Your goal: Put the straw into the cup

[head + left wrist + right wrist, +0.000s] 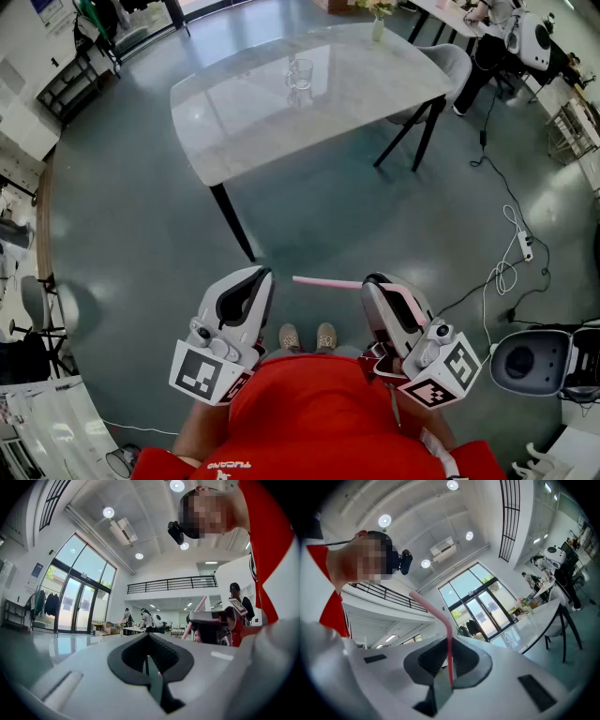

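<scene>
A: Right gripper [377,283] fingers [465,662] clenching on the pink straw [326,281]. Holding it crosswise, free end sticking out toward 9 o'clock in the head view, bent part leaning toward 11 o'clock in the right gripper view. Left gripper [261,279] fingers [165,657] pressing together, gripping nothing.

B: Handling how?

A: Judging it light, thin-walled and springy. Probably flattening or swivelling under a hard squeeze. Suggesting a gentle pinch on the straight run, leaving a long end free for aiming.

B: Heading where?

A: Aiming for the glass cup [300,81], standing on the counter [234,131] at 12 o'clock, well apart from both grippers.
</scene>
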The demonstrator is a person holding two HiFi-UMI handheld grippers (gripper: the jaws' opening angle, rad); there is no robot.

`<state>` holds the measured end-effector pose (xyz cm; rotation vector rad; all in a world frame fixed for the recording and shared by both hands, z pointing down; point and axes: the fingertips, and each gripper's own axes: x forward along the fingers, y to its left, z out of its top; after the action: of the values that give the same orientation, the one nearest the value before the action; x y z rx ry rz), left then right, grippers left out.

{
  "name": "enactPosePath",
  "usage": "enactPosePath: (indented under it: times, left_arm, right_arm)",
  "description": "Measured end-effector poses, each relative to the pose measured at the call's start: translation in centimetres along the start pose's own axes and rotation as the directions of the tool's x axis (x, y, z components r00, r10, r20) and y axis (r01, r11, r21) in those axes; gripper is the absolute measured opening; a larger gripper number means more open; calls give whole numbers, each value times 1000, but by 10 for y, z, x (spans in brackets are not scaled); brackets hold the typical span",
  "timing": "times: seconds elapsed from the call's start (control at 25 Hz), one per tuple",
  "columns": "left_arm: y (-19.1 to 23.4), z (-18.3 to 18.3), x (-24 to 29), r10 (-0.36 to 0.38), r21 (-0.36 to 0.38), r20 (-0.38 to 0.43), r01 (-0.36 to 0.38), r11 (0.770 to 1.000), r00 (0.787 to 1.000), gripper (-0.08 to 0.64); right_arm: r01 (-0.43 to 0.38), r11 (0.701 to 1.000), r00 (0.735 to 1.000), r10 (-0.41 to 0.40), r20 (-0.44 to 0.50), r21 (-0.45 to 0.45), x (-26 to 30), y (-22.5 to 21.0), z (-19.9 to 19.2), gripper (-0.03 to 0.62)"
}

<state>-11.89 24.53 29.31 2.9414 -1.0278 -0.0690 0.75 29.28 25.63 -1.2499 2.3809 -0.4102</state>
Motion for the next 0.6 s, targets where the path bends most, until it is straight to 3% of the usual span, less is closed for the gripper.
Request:
enactPosePath:
  times: [0.6]
  left_arm:
    - [3,1,-9,12,2,-2,-12,1000,1000,6]
  right_arm:
    - [0,1000,1000,0,4,0,6,-4,4,25]
